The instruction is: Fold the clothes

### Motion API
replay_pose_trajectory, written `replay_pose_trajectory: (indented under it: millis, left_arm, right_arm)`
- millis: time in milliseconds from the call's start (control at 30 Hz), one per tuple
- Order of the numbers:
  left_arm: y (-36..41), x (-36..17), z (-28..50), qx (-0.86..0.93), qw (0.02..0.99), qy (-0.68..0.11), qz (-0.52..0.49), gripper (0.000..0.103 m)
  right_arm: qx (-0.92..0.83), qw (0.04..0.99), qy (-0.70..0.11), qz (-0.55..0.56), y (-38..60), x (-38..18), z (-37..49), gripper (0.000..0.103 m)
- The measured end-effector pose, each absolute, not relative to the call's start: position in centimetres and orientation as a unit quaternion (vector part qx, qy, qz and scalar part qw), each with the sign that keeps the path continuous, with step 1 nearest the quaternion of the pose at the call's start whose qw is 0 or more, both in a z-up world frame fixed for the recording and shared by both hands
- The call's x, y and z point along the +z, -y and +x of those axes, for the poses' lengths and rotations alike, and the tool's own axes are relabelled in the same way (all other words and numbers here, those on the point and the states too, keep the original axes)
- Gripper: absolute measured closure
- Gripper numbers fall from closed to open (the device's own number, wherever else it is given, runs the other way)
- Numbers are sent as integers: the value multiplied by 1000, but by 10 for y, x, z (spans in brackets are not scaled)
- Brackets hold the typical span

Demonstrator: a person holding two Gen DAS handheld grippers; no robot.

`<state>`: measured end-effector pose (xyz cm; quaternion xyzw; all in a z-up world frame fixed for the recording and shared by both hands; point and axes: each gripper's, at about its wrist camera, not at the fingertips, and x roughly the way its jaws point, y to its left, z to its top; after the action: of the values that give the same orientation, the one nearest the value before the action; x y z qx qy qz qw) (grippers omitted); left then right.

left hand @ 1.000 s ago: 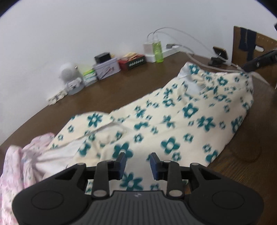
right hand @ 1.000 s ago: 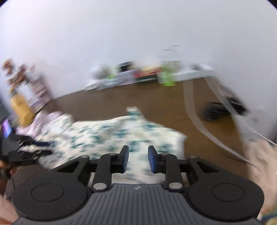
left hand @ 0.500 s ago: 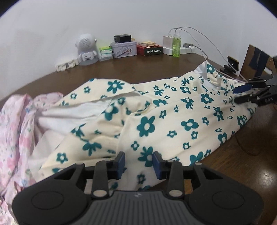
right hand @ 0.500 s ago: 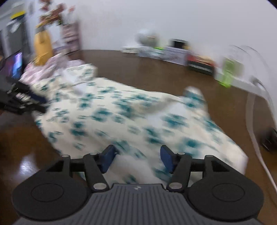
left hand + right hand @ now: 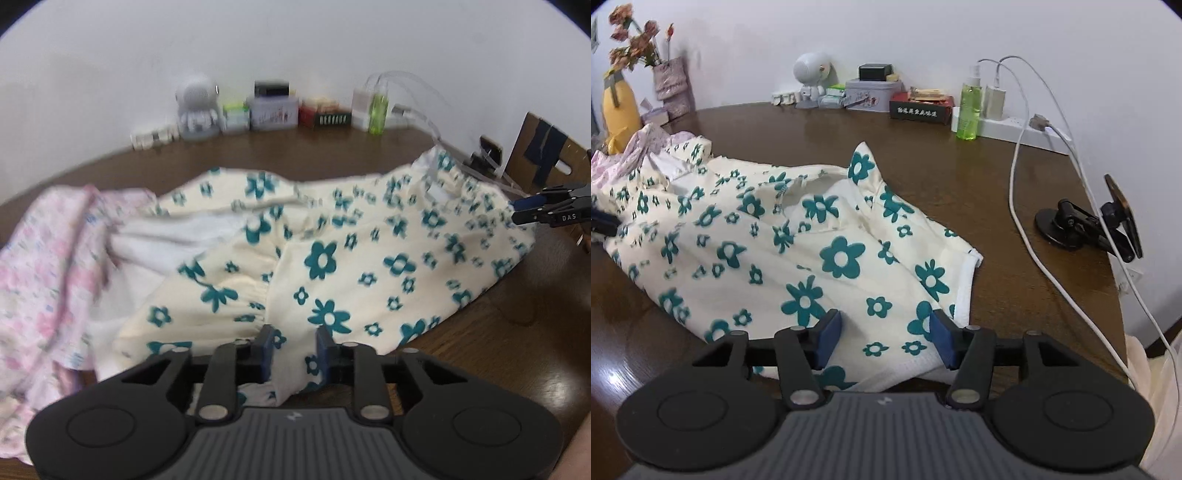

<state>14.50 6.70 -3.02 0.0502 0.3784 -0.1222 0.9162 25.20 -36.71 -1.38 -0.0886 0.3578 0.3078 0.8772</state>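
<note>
Cloth fills the left wrist view: the dress, cream with teal flowers, lies spread and rumpled along the near edge of the tabletop, with a pink garment bunched against its left end. The left gripper has its fingers parted, though narrowly, around a raised fold at the dress's near hem; they look about to pinch it, and I can't say the cloth is truly clamped. A good grasp here wants both layers of that fold taken well between the pads, not just the hem's lip.

From the right wrist view, the right gripper stands wide open over the other end of the dress, near the tabletop's right edge, holding nothing. It should settle on the white-trimmed corner, keeping wide of the cable and the phone stand, so both ends can lift evenly.
</note>
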Motion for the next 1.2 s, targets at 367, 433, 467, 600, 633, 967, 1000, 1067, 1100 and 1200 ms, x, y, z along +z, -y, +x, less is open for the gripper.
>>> replay_pose_trajectory:
  millis: [367,433,467,600,633,967,1000,1067,1100,1200]
  left_arm:
    - [-117,-48,135,-33,913,-403,48,73]
    - [-123,-52,134,-37,914,-401,43,73]
    - [-125,-52,135,-38,914,-401,41,73]
    - [-121,-57,137,-37,914,-399,63,72]
    - [-119,-57,138,-36,913,-400,72,72]
    - [-84,16,194,-84,921,-355,139,4]
    - [-79,24,204,-90,922,-348,145,4]
    - [-67,32,232,-100,917,-350,163,4]
    - [-60,30,248,-102,912,-356,175,4]
    - [-46,14,293,-107,896,-387,192,4]
  right_arm:
    - [343,867,-336,-132,308,-14,241,48]
    - [327,870,-348,-123,317,-21,247,49]
    - [323,871,-351,-115,323,-24,249,49]
    - [320,871,-361,-97,334,-27,246,48]
    - [319,870,-364,-97,335,-26,244,47]
    - [343,872,-339,-84,335,33,261,5]
    - [343,867,-351,-90,330,32,274,0]
    - [343,856,-374,-101,322,30,299,0]
    - [343,850,-385,-106,317,29,311,0]
    - [342,832,-419,-122,304,26,348,1]
